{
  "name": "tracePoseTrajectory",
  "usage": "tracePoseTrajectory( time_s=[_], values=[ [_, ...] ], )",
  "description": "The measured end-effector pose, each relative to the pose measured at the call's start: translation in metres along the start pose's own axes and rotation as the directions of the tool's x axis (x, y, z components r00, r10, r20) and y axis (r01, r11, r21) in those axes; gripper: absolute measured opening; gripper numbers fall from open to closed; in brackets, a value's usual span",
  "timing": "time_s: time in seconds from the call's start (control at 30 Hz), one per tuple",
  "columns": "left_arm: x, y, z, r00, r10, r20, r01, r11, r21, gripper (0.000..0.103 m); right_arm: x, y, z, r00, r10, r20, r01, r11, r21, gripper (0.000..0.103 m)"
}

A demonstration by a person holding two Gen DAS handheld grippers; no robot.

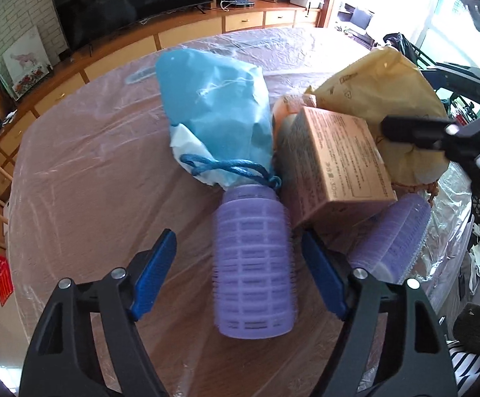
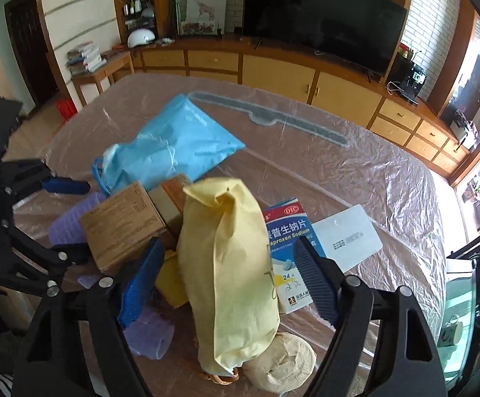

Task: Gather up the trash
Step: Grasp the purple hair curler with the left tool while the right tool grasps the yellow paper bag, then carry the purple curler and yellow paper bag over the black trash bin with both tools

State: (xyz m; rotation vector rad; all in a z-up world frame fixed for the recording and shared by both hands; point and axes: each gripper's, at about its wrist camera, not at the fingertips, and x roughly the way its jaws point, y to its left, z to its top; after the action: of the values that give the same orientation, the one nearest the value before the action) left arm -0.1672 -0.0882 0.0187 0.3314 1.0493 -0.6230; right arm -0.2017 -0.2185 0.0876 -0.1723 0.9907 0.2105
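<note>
A pile of trash lies on the plastic-covered table [image 1: 91,172]. My left gripper [image 1: 238,240] stands open astride a purple hair roller [image 1: 253,264], with a gap at the left pad. Beyond the roller lie a blue paper bag [image 1: 213,112] with a rope handle and a brown cardboard box [image 1: 336,162]. My right gripper [image 2: 229,244] is open around a yellow paper bag [image 2: 230,264], and neither pad touches it. A second purple roller [image 2: 147,330] lies under its left finger. The right gripper's fingers [image 1: 415,129] show at the right edge of the left wrist view.
A blue and white medicine box [image 2: 286,231], a white card [image 2: 345,238] and a beige paper roll [image 2: 283,364] lie near the yellow bag. A long grey strip [image 2: 273,115] lies under the plastic sheet. A TV [image 2: 322,16] on wooden cabinets stands beyond the table.
</note>
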Motion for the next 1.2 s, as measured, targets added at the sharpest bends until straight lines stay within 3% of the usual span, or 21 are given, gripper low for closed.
tracePoseTrajectory(
  time_s=[0.07, 0.23, 0.43, 0.63, 0.8, 0.97, 1.2],
  values=[
    [0.001, 0.0, 0.0, 1.0, -0.009, 0.0, 0.009, 1.0, -0.001, 0.078, 0.007, 0.003, -0.002, 1.0, 0.0, -0.026, -0.001, 1.0, -0.021, 0.068],
    [0.001, 0.005, -0.004, 1.0, -0.018, -0.002, 0.018, 1.0, -0.011, 0.046, 0.005, 0.002, -0.003, 1.0, 0.018, -0.004, -0.018, 1.0, 0.008, 0.048],
    [-0.017, 0.025, -0.012, 0.999, -0.006, 0.034, 0.008, 0.997, -0.073, 0.046, -0.018, -0.008, -0.001, 0.995, 0.055, 0.084, -0.061, 0.995, 0.074, 0.046],
    [-0.048, 0.037, -0.021, 0.995, -0.005, 0.103, 0.021, 0.987, -0.157, 0.046, -0.046, -0.025, 0.003, 0.969, 0.146, 0.198, -0.183, 0.966, 0.181, 0.046],
    [-0.078, 0.029, -0.021, 0.987, -0.033, 0.158, 0.057, 0.987, -0.147, 0.046, -0.073, -0.028, -0.005, 0.945, 0.216, 0.246, -0.267, 0.942, 0.202, 0.046],
    [-0.1, -0.003, -0.031, 0.982, -0.067, 0.178, 0.087, 0.99, -0.112, 0.046, -0.101, -0.012, -0.03, 0.941, 0.257, 0.22, -0.294, 0.943, 0.153, 0.046],
    [-0.116, -0.053, -0.054, 0.978, -0.156, 0.138, 0.158, 0.987, -0.006, 0.046, -0.122, 0.022, -0.084, 0.933, 0.328, 0.149, -0.344, 0.934, 0.096, 0.046]
  ],
)
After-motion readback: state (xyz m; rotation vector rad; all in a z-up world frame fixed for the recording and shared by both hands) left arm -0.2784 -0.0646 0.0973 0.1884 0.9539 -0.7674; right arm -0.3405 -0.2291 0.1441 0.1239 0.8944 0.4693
